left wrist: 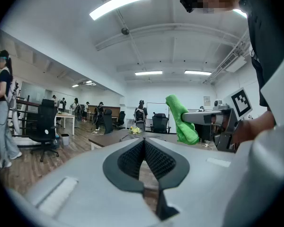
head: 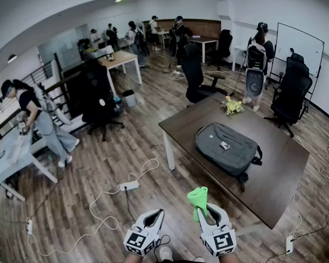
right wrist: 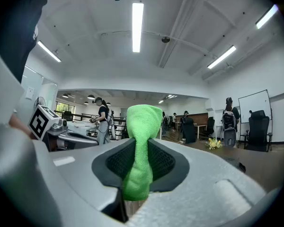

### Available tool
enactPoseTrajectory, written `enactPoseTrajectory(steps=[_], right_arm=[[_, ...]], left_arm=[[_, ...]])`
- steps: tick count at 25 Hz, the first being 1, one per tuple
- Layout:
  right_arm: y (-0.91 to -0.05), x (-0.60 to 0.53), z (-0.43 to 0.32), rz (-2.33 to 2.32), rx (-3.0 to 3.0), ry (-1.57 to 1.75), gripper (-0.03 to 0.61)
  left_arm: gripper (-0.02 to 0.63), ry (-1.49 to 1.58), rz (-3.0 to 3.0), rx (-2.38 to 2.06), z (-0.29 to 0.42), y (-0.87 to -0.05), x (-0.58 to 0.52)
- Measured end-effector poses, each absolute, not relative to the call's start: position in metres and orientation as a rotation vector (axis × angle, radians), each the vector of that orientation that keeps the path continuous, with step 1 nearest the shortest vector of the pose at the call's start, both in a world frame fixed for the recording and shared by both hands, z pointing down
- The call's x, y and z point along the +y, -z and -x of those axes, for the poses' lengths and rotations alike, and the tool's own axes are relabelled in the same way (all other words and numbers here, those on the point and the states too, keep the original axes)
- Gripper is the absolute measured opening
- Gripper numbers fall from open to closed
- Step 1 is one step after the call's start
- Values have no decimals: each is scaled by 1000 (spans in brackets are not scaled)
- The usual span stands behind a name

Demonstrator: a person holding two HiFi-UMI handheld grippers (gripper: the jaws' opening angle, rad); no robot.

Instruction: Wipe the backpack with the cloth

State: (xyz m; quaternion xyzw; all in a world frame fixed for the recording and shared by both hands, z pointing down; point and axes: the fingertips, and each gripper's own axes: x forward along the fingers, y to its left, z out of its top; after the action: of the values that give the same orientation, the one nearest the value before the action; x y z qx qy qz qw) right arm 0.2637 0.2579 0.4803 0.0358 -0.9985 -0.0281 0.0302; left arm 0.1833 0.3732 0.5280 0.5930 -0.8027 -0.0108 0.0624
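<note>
Right hand-held gripper [head: 207, 208]: jaws clamped on the cloth [head: 198, 197]. In the right gripper view the green cloth [right wrist: 141, 141] fills the gap between the ribbed pads. A bunched fold stands up past the tips, and the lower end hangs down inside the jaw opening.

Left hand-held gripper [head: 156, 215]: jaws together, pads meeting along a closed seam in the left gripper view [left wrist: 144, 148], with nothing between them. It is held just beside the right one, on its left, and both are at about the same height. From this gripper, the cloth [left wrist: 181, 119] shows to its right.

Backpack [head: 226, 146]: grey, lying flat on the dark surface [head: 279, 169]. It is ahead of the right hand-held gripper and slightly to its right, well apart from it. Neither gripper nor the cloth touches it. A small tag shows on its top face.

Flowers [head: 231, 106]: yellow, on the surface beyond the backpack, farther from both grippers.

Power strip [head: 129, 186]: white, on the wooden floor ahead of the left hand-held gripper, with a cable trailing from it.

Several people stand at other desks farther off in the room.
</note>
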Motion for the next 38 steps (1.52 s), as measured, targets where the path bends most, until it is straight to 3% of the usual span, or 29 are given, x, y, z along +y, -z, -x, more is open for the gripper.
enactPoseTrajectory(steps=[16, 38], right_arm=[[-471, 259, -260, -78, -3107, 56, 81], [-468, 294, -160, -131, -3131, 81, 83]], left_arm=[[18, 55, -1801, -2435, -183, -522, 371], [18, 51, -1836, -2452, -79, -525, 412]])
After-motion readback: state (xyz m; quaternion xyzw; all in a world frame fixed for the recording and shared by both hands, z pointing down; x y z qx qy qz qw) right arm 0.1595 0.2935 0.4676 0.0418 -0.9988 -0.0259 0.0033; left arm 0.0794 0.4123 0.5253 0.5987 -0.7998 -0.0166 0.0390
